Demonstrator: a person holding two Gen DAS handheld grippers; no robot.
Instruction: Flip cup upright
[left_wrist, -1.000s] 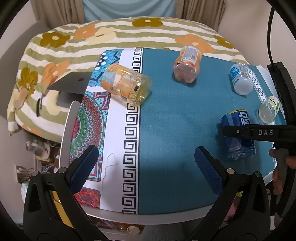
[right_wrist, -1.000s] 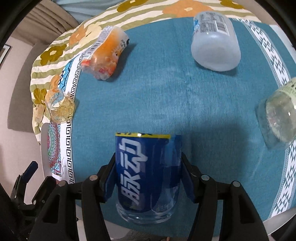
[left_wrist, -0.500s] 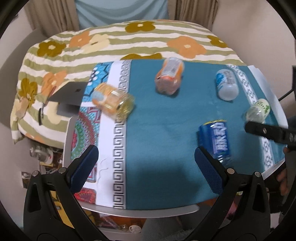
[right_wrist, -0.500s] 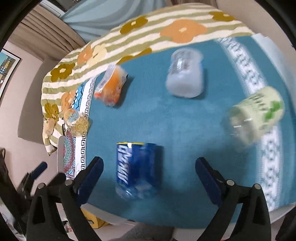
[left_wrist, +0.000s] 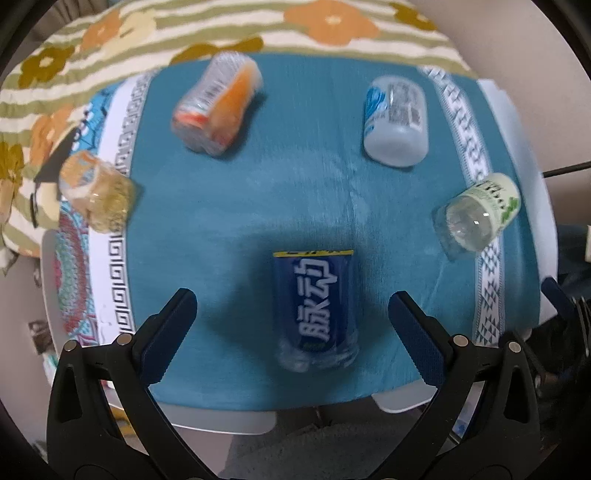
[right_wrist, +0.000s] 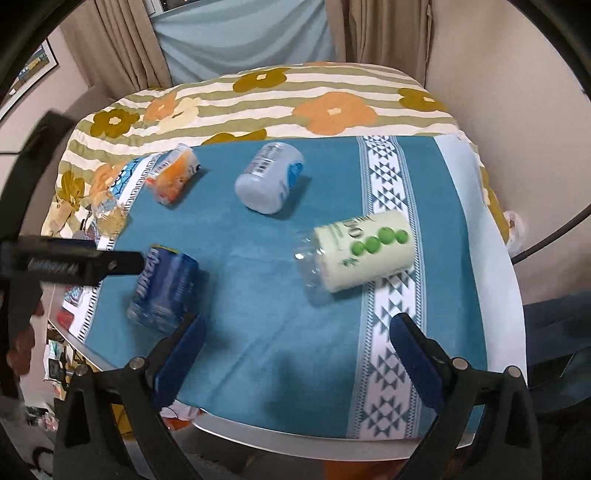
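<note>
Several plastic cups lie on their sides on the teal tablecloth (left_wrist: 207, 221). A dark blue cup (left_wrist: 316, 306) with white characters lies near the front edge, its clear base toward me. My left gripper (left_wrist: 291, 325) is open, its pads on either side of this cup without touching it. The blue cup also shows at the left of the right wrist view (right_wrist: 166, 288). My right gripper (right_wrist: 295, 350) is open and empty above the cloth, in front of a green-and-white cup (right_wrist: 364, 253).
An orange cup (left_wrist: 218, 107), a white-and-blue cup (left_wrist: 397, 118), a green-and-white cup (left_wrist: 478, 214) and a yellow cup (left_wrist: 96, 190) lie on their sides around the table. A flowered bedspread (right_wrist: 258, 96) lies behind. The table's front edge (left_wrist: 221, 417) is close.
My right gripper has opened, let go of the blue cup and drawn back to the right. My left gripper has moved right and now straddles the blue cup.
</note>
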